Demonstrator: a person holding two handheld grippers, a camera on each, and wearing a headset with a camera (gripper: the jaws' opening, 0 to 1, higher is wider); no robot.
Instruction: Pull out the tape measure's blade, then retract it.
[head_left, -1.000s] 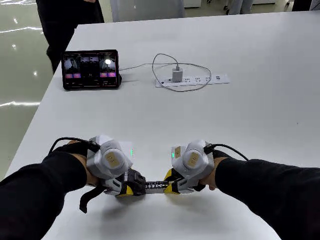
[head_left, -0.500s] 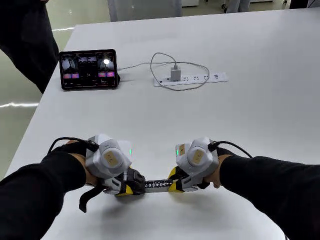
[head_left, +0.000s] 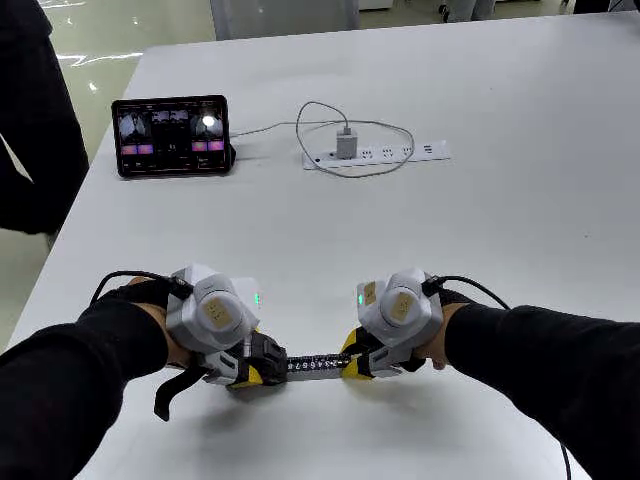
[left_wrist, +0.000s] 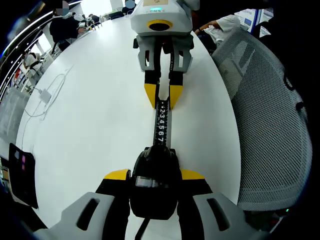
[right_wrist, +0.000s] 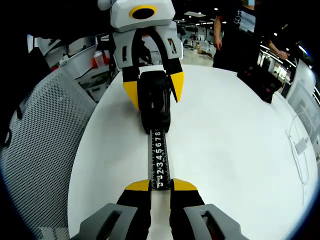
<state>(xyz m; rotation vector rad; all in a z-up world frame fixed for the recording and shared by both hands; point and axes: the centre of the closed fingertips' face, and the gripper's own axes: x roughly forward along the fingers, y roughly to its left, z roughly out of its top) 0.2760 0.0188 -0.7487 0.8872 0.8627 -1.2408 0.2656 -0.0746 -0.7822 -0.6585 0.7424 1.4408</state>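
Right gripper view shows blade (right_wrist: 158, 160) numerals illegible in the head view.

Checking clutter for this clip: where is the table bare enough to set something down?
Bare: the band in front of the tablet and power strip, plus the right side of the table. Crowded: the near edge, where left gripper, tape measure and right gripper line up.

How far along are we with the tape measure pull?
Grasping is done: the left tool is shut on the black tape measure case, the right tool on the tip of the black numbered blade. In hand: the pull, with a short stretch out. Left: retracting it.
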